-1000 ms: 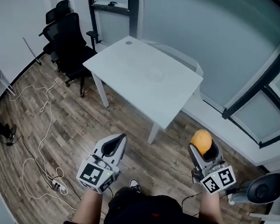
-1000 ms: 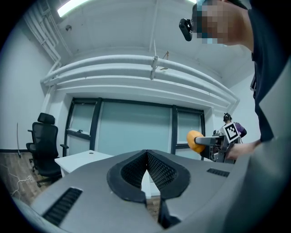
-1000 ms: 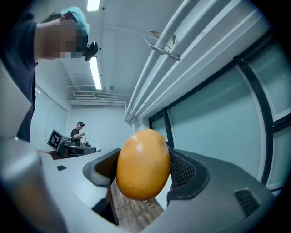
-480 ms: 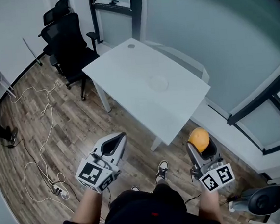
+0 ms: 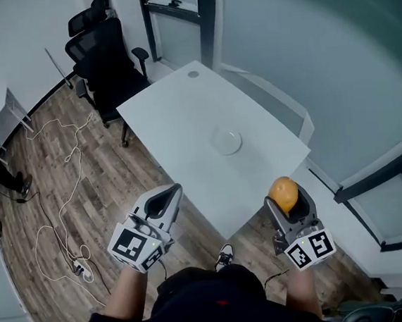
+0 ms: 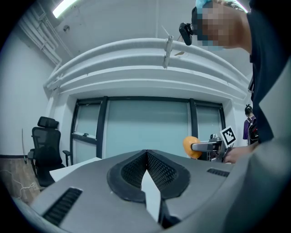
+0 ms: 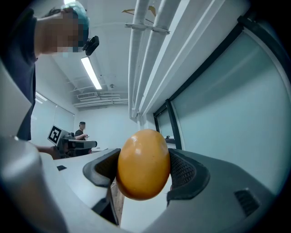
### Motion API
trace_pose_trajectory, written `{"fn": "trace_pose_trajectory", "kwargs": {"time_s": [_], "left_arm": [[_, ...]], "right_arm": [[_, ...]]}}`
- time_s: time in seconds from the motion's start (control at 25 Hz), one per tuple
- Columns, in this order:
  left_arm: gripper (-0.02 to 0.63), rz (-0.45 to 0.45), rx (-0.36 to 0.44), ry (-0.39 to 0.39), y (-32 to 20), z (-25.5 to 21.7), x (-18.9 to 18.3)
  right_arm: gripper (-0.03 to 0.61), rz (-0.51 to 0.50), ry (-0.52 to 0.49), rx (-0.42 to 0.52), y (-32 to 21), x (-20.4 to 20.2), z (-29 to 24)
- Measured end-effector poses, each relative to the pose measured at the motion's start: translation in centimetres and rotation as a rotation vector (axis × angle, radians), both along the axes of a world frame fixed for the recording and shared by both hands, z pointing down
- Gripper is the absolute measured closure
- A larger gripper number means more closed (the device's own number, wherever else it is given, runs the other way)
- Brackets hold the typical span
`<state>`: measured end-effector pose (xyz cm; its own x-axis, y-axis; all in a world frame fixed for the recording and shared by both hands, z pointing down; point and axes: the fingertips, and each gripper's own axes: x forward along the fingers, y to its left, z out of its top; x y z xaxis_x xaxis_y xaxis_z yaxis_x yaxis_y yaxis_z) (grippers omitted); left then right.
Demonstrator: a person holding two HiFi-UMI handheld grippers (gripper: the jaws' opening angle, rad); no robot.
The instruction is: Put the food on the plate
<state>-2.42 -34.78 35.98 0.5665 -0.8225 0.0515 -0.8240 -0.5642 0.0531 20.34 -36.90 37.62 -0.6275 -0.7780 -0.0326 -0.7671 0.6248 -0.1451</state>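
Note:
An orange, egg-shaped piece of food (image 5: pixel 285 194) (image 7: pixel 143 164) sits clamped between the jaws of my right gripper (image 5: pixel 287 199) (image 7: pixel 143 170), held in the air off the near right corner of the white table (image 5: pixel 182 112). A small clear plate (image 5: pixel 227 141) lies near the middle of that table, well ahead of both grippers. My left gripper (image 5: pixel 164 201) (image 6: pixel 146 157) is shut with nothing in it, its pads pressed together, hovering over the wood floor before the table's near edge. The left gripper view also catches the food (image 6: pixel 189 146) off to its right.
A black office chair (image 5: pixel 106 56) stands past the table's far left side. White cables (image 5: pixel 62 184) trail over the wood floor at left. Glass partition walls (image 5: pixel 297 55) run behind and to the right of the table. My shoe (image 5: pixel 223 258) shows below.
The table and plate have drawn closer and lower in the head view as I walk toward them. Both grippers keep their pose, the right still holding the food.

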Motion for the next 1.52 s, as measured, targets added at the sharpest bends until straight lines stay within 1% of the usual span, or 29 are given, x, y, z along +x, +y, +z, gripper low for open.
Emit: {"fn": "trace_pose_trajectory", "kwargs": {"time_s": [0.16,0.36,0.52,0.6,0.72,0.84,0.96,1.08,1.28,1.36,1.52], "left_arm": [[0.592,-0.047,0.001,-0.012,-3.8,0.3,2.2],[0.592,-0.091,-0.032,-0.024,-6.6,1.4,2.3],[0.592,-0.107,-0.059,-0.01,-8.6,3.2,0.8],[0.592,-0.105,-0.08,-0.004,-9.4,4.2,-0.2],[0.592,-0.102,-0.087,0.004,-10.9,5.2,-1.9],[0.592,-0.112,-0.095,-0.012,-12.5,5.9,-4.1],[0.592,-0.136,-0.122,-0.027,-13.6,6.8,-6.6],[0.592,-0.147,-0.138,-0.019,-14.2,7.6,-8.3],[0.592,-0.152,-0.184,-0.007,-14.4,9.0,-9.5],[0.592,-0.149,-0.202,-0.003,-14.0,9.6,-9.8],[0.592,-0.178,-0.241,0.001,-13.9,11.0,-11.0]], "right_arm": [[0.239,-0.047,0.023,-0.009,-5.2,1.7,0.5],[0.239,-0.078,0.05,-0.052,-10.2,0.9,2.6],[0.239,-0.082,0.097,-0.116,-14.5,-1.5,6.1],[0.238,-0.083,0.126,-0.147,-16.3,-3.1,8.0],[0.239,-0.085,0.18,-0.176,-18.9,-5.7,10.8],[0.239,-0.089,0.208,-0.219,-21.6,-8.1,13.7],[0.239,-0.091,0.246,-0.264,-24.4,-10.6,16.8],[0.239,-0.096,0.311,-0.311,-27.4,-12.5,20.6],[0.239,-0.1,0.454,-0.394,-32.7,-14.1,27.0],[0.239,-0.122,0.51,-0.421,-33.9,-14.9,29.0],[0.238,-0.149,0.619,-0.449,-35.4,-15.6,32.7]]}}
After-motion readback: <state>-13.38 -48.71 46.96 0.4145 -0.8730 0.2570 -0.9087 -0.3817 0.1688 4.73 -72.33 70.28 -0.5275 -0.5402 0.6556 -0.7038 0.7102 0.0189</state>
